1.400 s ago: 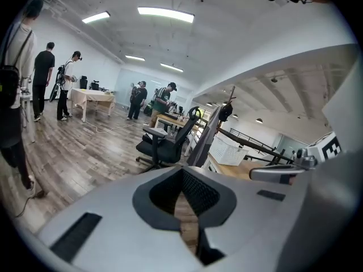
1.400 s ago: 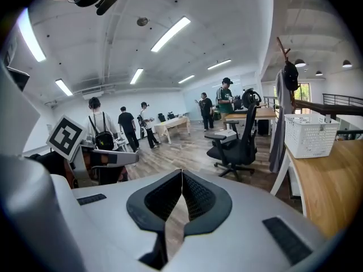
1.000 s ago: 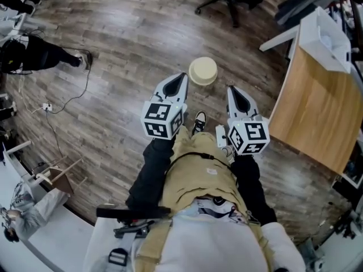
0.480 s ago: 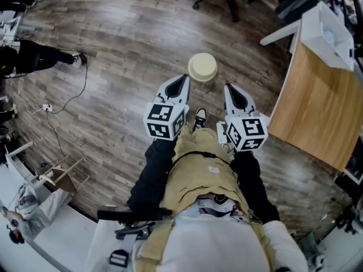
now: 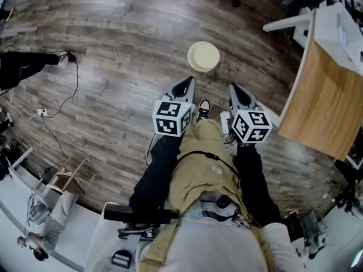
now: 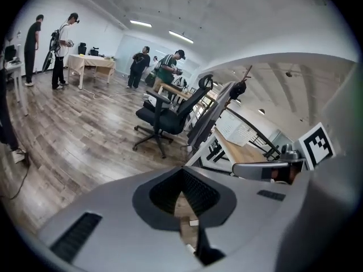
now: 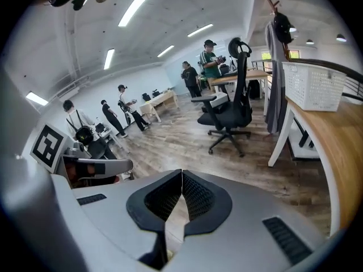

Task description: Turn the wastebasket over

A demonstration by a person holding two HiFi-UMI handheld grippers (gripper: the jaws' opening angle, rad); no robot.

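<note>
Bright, even ceiling strip lights (image 7: 135,4), strong fisheye bending at edges, dark vignette corners, soft shadows

No text, brand or number is legible. Only coded signs: black-and-white square markers on the left marker cube (image 5: 171,118) and the right marker cube (image 5: 253,126), both left of the wooden desk (image 5: 317,101). They're patterns, not letters. Nothing is readable on the desk.
</note>
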